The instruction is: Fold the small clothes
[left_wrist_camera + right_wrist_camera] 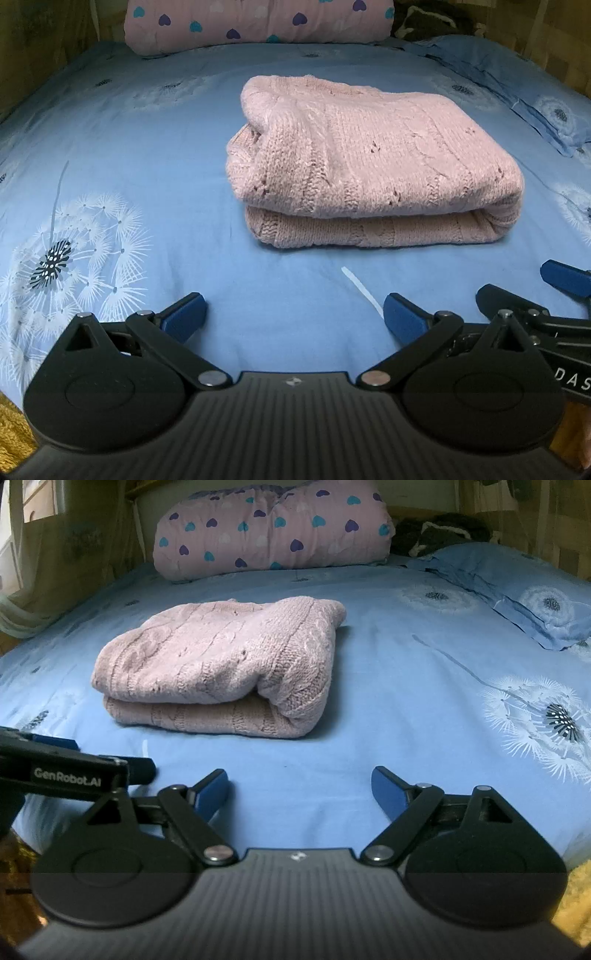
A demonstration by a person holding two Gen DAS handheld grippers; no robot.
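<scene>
Pink knit sweater folded, lying on bed, centre-right of left view, centre-left of right view; long axis across frame

Left hand-held gripper, right hand-held gripper: both wide, empty, short of near edge, roughly equally near

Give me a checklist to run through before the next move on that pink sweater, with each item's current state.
1. Pink knitted sweater folded into a compact stack on the blue bedsheet: ok.
2. Left gripper jaws open, holding nothing: ok.
3. Right gripper jaws open, holding nothing: ok.
4. Both grippers apart from the sweater, bare sheet between: ok.
5. Fold edges aligned: not ok, the left-wrist view shows layers bunched unevenly at the sweater's left end.
6. Heart-print quilt roll well behind the sweater, not touching: ok.
</scene>
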